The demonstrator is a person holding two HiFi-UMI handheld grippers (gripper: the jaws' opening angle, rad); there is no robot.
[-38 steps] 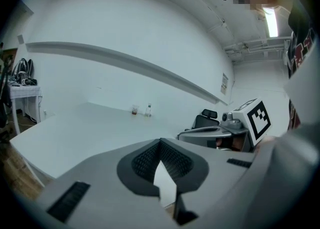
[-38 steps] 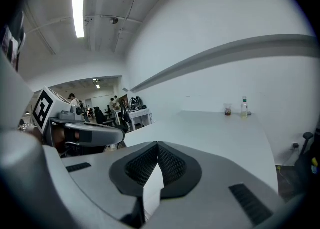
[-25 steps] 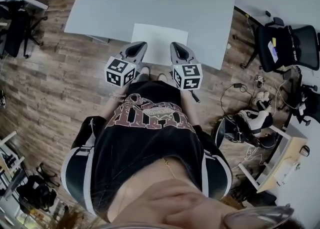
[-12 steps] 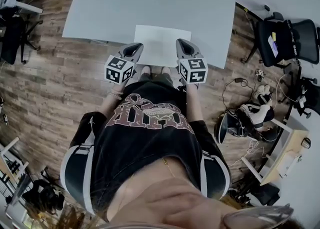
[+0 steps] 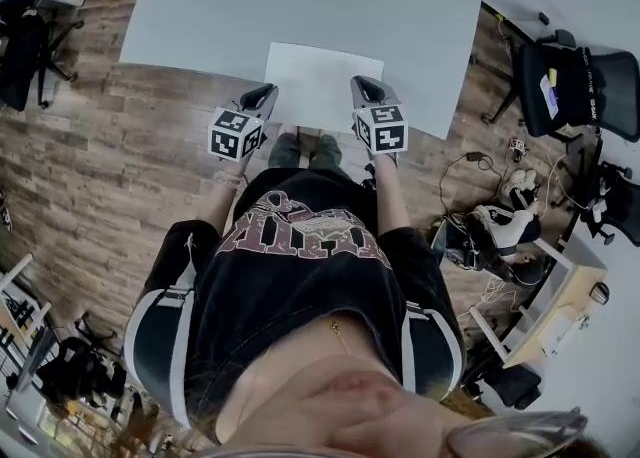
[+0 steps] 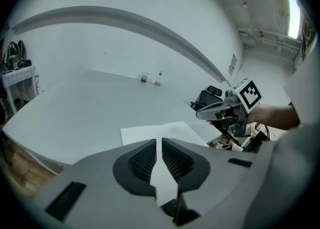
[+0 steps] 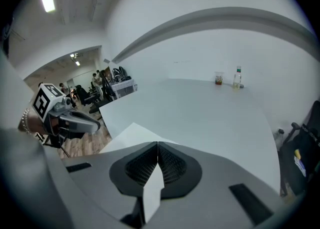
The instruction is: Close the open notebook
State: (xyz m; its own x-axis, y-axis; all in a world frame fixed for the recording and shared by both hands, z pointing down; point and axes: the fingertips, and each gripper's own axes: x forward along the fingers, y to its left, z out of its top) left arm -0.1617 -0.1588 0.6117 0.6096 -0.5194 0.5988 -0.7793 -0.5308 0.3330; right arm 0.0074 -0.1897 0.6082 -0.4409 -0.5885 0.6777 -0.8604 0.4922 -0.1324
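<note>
The open notebook (image 5: 318, 84) lies flat as a white rectangle at the near edge of the pale grey table (image 5: 300, 6). It also shows in the left gripper view as a notebook (image 6: 150, 133) beyond the jaws, and in the right gripper view as a notebook (image 7: 127, 134). My left gripper (image 5: 264, 96) hovers by its near left corner; its jaws are opening, a thin gap between them and nothing in it. My right gripper (image 5: 362, 84) hovers over the near right corner, jaw tips touching, empty. Each gripper sees the other: right gripper (image 6: 200, 114), left gripper (image 7: 97, 124).
A small bottle (image 7: 237, 79) and a cup (image 7: 218, 78) stand at the table's far side. A black office chair (image 5: 575, 91) is to the right, with cables and bags (image 5: 500, 231) on the wooden floor. The person's legs stand at the table's near edge.
Both grippers have sunk away from the head and moved forward, now reaching the table's near edge at the two sides of the notebook.
</note>
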